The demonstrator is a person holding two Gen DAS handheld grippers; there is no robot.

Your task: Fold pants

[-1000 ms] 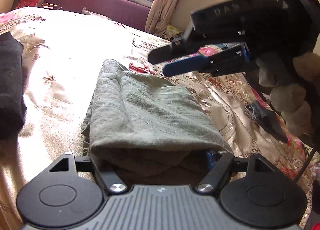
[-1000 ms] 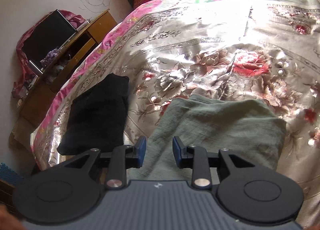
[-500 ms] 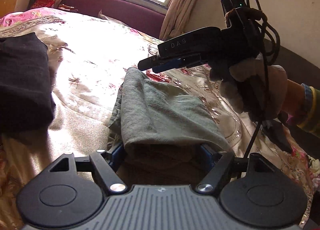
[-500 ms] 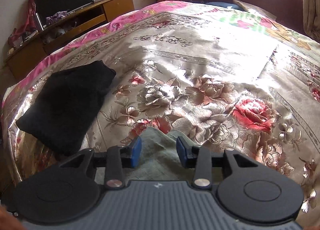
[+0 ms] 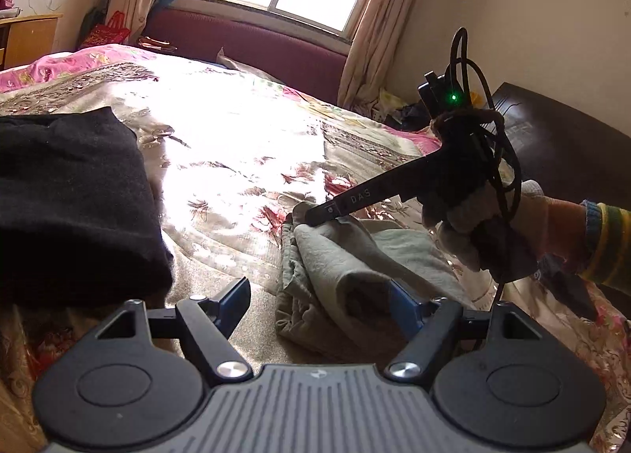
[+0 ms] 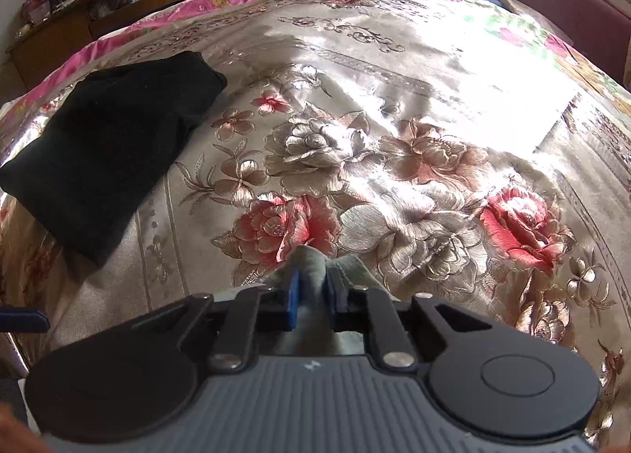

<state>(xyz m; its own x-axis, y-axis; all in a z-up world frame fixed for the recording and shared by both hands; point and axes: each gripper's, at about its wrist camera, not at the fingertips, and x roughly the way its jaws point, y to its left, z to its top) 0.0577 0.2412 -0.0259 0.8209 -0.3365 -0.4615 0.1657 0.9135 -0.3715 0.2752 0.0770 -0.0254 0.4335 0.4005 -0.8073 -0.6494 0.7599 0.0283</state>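
While right claw [image 6: 311, 297] closes on far corner of green pants [image 5: 347, 275], left claw [image 5: 315, 307] stands wide, gripping nothing. Pants already folded into compact bundle mid-bed [image 6: 394, 105]; final fold or tidying likely left.

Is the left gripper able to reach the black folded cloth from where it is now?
Probably yes. The left gripper stands open, and the black cloth lies beside it on the bedspread with nothing between them.

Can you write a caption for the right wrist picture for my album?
Right tool closing on a bunched edge of the grey-green pants on the flowery bedspread.
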